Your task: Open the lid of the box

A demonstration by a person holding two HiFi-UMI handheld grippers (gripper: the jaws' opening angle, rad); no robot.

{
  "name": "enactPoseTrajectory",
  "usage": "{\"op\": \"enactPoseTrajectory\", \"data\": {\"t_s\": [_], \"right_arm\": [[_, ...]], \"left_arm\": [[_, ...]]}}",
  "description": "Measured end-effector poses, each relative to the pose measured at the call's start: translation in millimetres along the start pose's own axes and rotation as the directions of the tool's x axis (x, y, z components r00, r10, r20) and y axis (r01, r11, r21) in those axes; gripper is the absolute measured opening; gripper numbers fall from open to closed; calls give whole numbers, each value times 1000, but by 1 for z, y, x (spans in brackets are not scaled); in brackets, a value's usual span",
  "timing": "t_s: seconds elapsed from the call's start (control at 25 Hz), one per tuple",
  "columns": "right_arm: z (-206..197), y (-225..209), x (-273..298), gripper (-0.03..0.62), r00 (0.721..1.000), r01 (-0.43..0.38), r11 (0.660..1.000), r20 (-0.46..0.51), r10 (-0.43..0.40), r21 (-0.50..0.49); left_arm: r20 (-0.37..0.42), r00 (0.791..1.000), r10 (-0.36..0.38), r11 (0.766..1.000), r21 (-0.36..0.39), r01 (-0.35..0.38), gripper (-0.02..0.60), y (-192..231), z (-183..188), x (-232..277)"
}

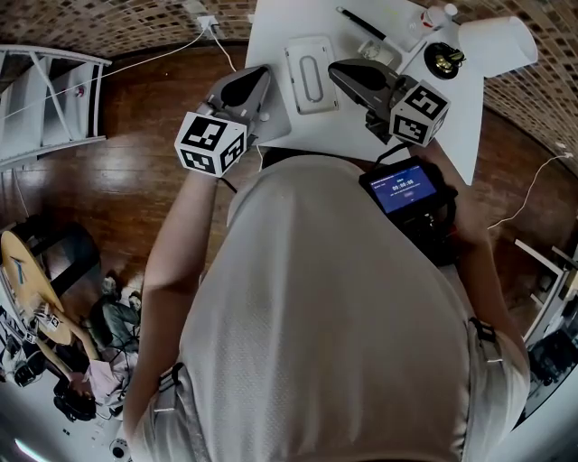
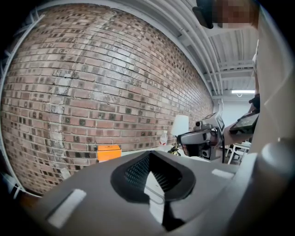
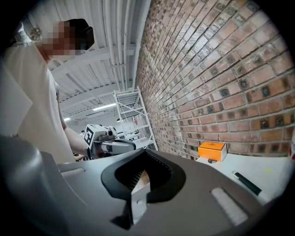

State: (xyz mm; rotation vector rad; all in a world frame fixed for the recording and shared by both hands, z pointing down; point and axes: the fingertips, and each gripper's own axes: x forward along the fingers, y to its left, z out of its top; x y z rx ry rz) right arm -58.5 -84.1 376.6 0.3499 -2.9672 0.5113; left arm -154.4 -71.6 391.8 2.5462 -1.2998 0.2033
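The flat white rectangular box (image 1: 312, 75) is seen, lid apparently shut, on the white worktop (image 1: 271, 36) between left gripper (image 1: 262, 74) and right gripper (image 1: 336, 68), both jaws together, empty; the base is best pinned while the lid edge is lifted.

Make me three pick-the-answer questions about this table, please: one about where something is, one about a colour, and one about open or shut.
1. Where is the white box? A on the floor; B on the white table; C on a shelf.
2. What colour is the small box by the brick wall? A orange; B blue; C green.
3. How is the left gripper? A shut, empty; B wide open; C holding a pen.

Answers: B, the head view shows it lying on the table; A, both gripper views show it orange; A, its jaws meet with nothing between.
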Motion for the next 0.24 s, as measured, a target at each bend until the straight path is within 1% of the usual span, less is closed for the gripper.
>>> {"op": "enactPoseTrajectory", "data": {"t_s": [0.24], "right_arm": [[-3, 1, 5, 0, 1000, -3, 1000, -2, 3, 7]], "left_arm": [[-5, 1000, 3, 1000, 1, -3, 0, 4, -3, -4]]}}
